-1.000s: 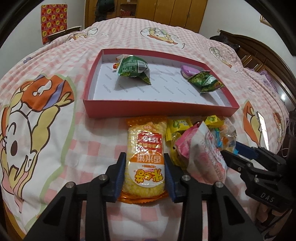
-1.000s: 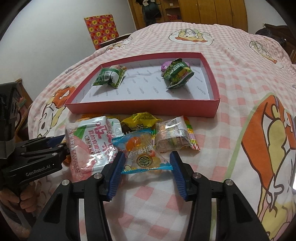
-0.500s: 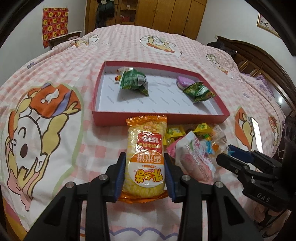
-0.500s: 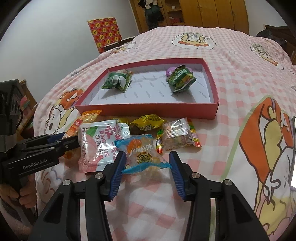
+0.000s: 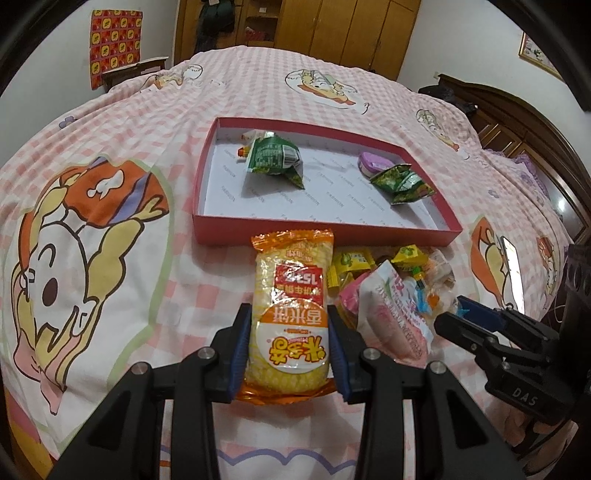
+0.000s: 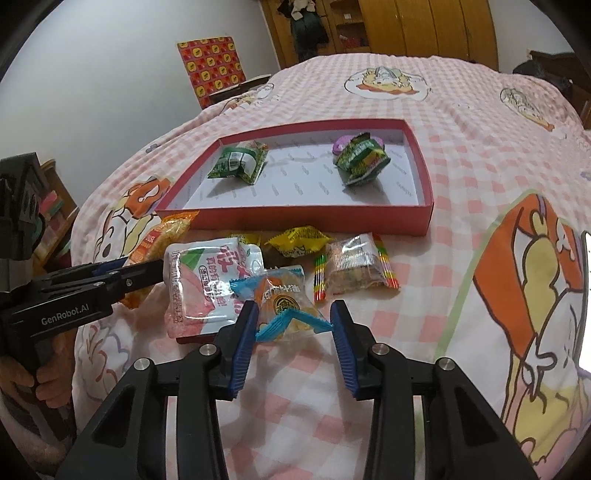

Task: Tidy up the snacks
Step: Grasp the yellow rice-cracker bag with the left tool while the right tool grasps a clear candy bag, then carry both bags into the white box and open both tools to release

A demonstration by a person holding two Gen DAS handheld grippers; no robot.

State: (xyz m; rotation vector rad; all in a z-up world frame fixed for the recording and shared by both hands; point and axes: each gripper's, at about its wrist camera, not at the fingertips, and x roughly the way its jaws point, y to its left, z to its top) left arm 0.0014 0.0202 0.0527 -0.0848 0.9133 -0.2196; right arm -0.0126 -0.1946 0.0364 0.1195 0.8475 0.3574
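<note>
My left gripper [image 5: 290, 321] is shut on an orange and yellow rice cracker pack [image 5: 290, 314] and holds it above the bedspread, short of the red tray [image 5: 325, 230]. My right gripper [image 6: 293, 317] is shut on a small blue-edged snack packet [image 6: 286, 304], lifted over the pile. The tray [image 6: 295, 218] holds two green packets [image 6: 240, 162] [image 6: 362, 158] and a purple item [image 5: 375, 162]. A pink and white pouch [image 6: 207, 280], a yellow packet [image 6: 299, 242] and a clear packet [image 6: 356, 266] lie in front of the tray.
The pink checked bedspread [image 5: 110, 221] with cartoon prints covers the whole bed. A dark wooden headboard [image 5: 535, 122] stands at the right, wardrobes [image 5: 332, 29] at the far end. The other gripper shows at the side of each view [image 5: 509, 339] [image 6: 74, 291].
Both grippers have risen and drawn back from the tray. The left carries the cracker pack up with it; the right has lifted the blue-edged packet off the pile.
</note>
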